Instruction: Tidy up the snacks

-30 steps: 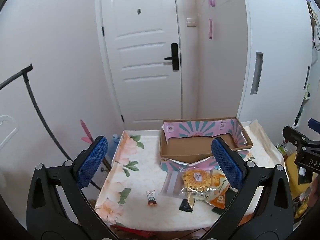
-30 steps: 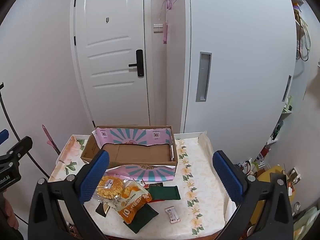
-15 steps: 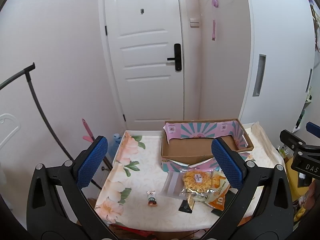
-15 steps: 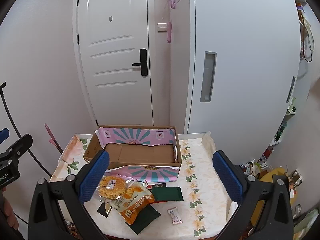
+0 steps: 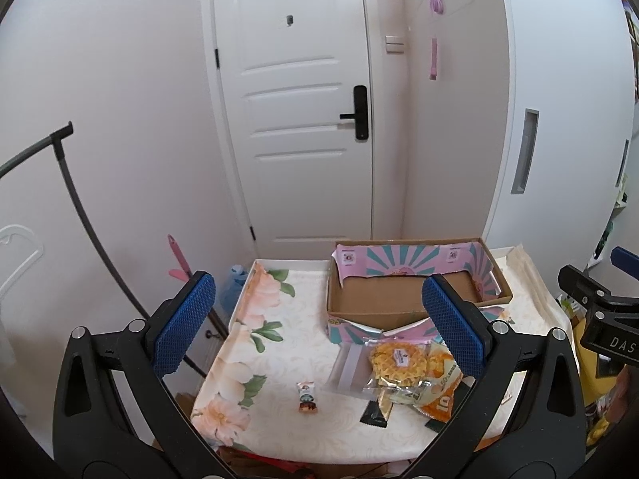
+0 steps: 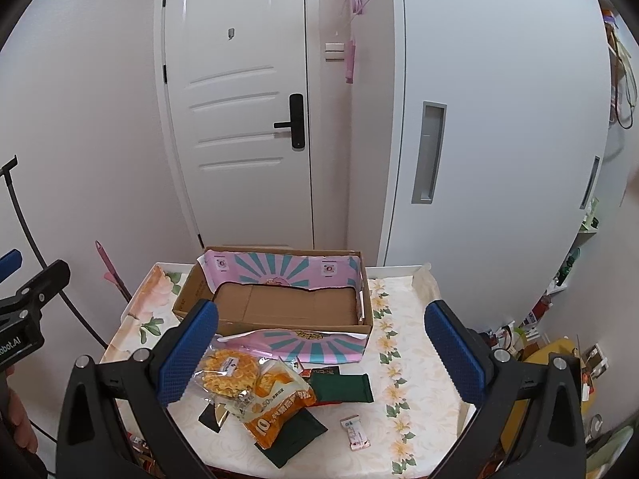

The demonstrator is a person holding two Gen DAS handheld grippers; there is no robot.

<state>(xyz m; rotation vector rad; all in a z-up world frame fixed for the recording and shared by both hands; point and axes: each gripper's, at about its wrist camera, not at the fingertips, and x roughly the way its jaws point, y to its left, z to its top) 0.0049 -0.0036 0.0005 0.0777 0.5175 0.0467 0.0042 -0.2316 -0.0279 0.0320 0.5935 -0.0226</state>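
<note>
Nothing is getting sorted yet — both grippers are hanging wide apart, empty.

The cardboard box (image 6: 287, 303) at frame centre is sitting bare; the snack packets (image 6: 259, 387) are lying heaped below it — left gripper (image 5: 319, 319), right gripper (image 6: 319, 351).

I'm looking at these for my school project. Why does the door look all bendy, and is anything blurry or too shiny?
Left wrist view: the fisheye lens bows the door and darkens the corners; the snacks look sharp.
Right wrist view: same curving on the door; soft even daylight, faint shadows, slight shine on the clear waffle packet, no real blur.
</note>
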